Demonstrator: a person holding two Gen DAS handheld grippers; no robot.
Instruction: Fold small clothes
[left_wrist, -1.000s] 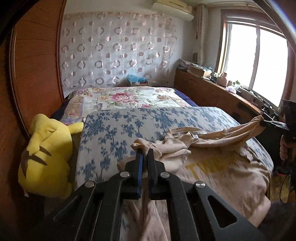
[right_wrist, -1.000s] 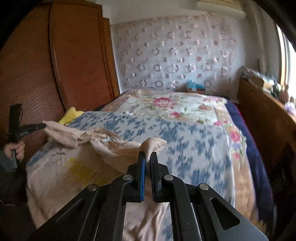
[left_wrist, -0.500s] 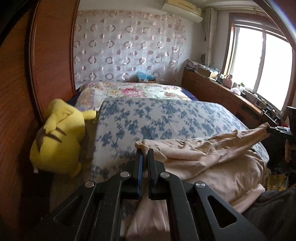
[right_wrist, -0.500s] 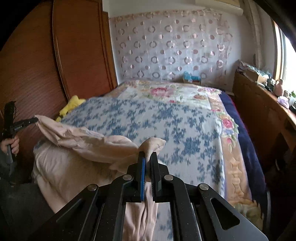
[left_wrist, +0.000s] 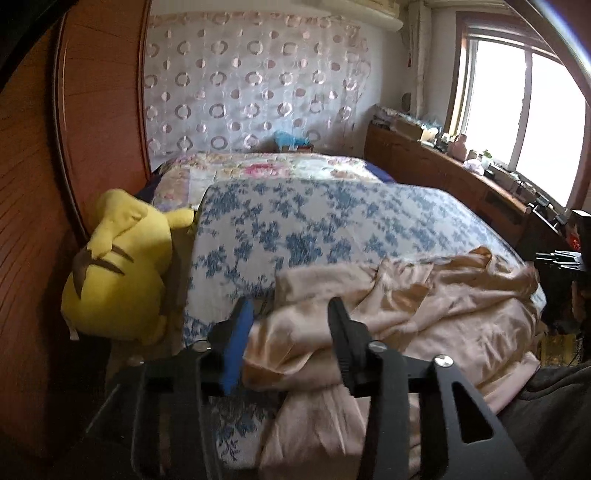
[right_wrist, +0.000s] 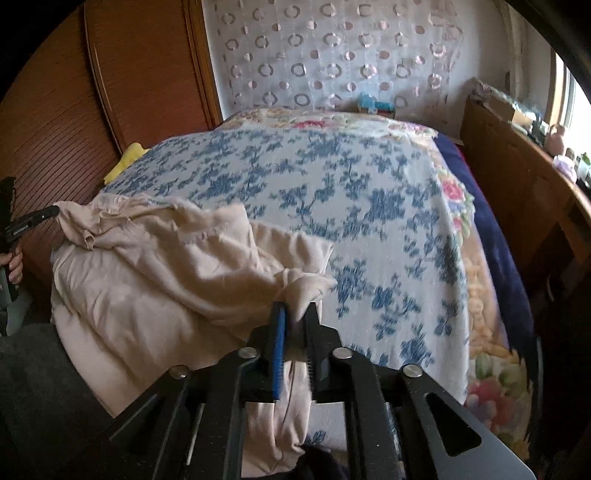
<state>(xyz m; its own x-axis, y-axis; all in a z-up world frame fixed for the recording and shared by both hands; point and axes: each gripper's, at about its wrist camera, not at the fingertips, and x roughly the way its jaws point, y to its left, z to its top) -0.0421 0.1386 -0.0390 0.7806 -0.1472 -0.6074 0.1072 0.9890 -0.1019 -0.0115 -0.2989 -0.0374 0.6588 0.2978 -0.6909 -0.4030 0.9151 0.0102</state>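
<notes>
Beige cotton, a crumpled garment (left_wrist: 424, 306) lies bunched at the bed's (left_wrist: 332, 218) near edge, at 6 o'clock on the blue-flowered quilt. The left hand-held gripper (left_wrist: 291, 325) stands wide, cloth loose between its fingers. The right hand-held gripper (right_wrist: 295, 321) pinches a fold narrowly. Only the left view shows the whole yellow plush toy (left_wrist: 118, 266) at 9 o'clock.

Setting: home bedroom. Evidence: bed (left_wrist: 332, 221) with blue-floral and rose-patterned quilts; yellow plush toy (left_wrist: 118, 266) beside wooden wardrobe (left_wrist: 99, 110); circle-patterned sheer curtain (left_wrist: 251, 85); window (left_wrist: 517, 122) above a cluttered wooden sideboard (left_wrist: 443, 173).
</notes>
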